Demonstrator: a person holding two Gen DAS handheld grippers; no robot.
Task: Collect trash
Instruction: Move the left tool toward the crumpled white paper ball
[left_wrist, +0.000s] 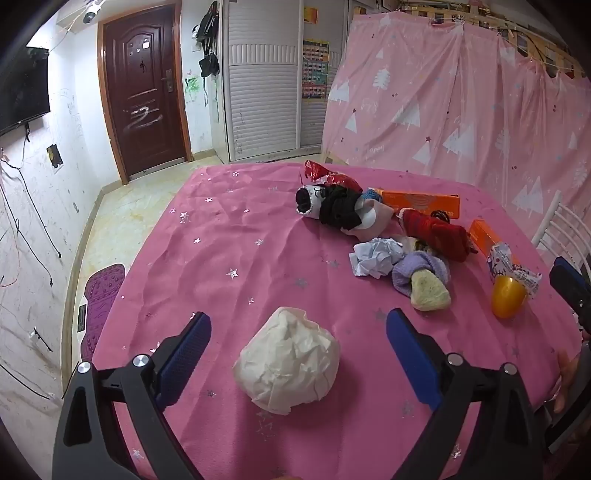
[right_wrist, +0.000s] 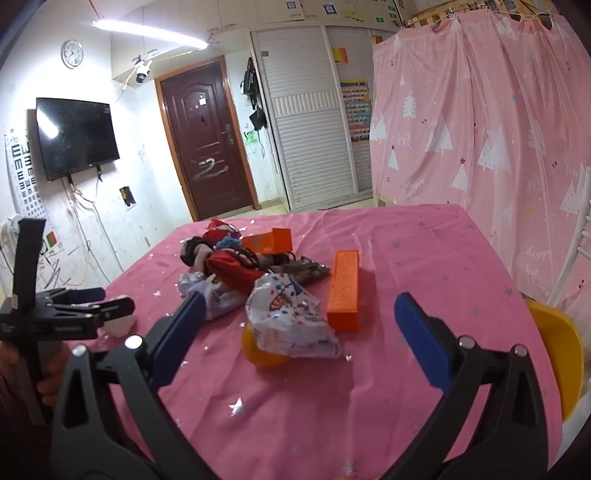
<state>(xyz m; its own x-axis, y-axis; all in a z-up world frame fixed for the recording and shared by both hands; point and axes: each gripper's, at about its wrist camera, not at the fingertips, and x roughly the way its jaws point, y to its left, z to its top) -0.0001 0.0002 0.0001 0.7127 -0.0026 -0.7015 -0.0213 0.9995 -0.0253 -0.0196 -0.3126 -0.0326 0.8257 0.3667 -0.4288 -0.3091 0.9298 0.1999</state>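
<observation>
Orange: two boxes (right_wrist: 343, 291), one plastic egg (left_wrist: 508, 297).

On my star-speckled pink tablecloth (left_wrist: 236, 229) I count two balls of crumpled paper: one cream-white tissue wad (left_wrist: 287, 360) and one pale blue-white paper wad (left_wrist: 373, 256). I count two orange rectangular cardboard boxes, one long (right_wrist: 343, 291) and one short (right_wrist: 269, 240). There is one printed white plastic wrapper (right_wrist: 291, 317), one crumpled red foil wrapper (left_wrist: 327, 174), and one smooth orange plastic egg-shaped capsule (left_wrist: 508, 297). Bundled socks number at least three: black-and-white (left_wrist: 332, 206), red (left_wrist: 436, 232), lilac (left_wrist: 421, 271).
</observation>
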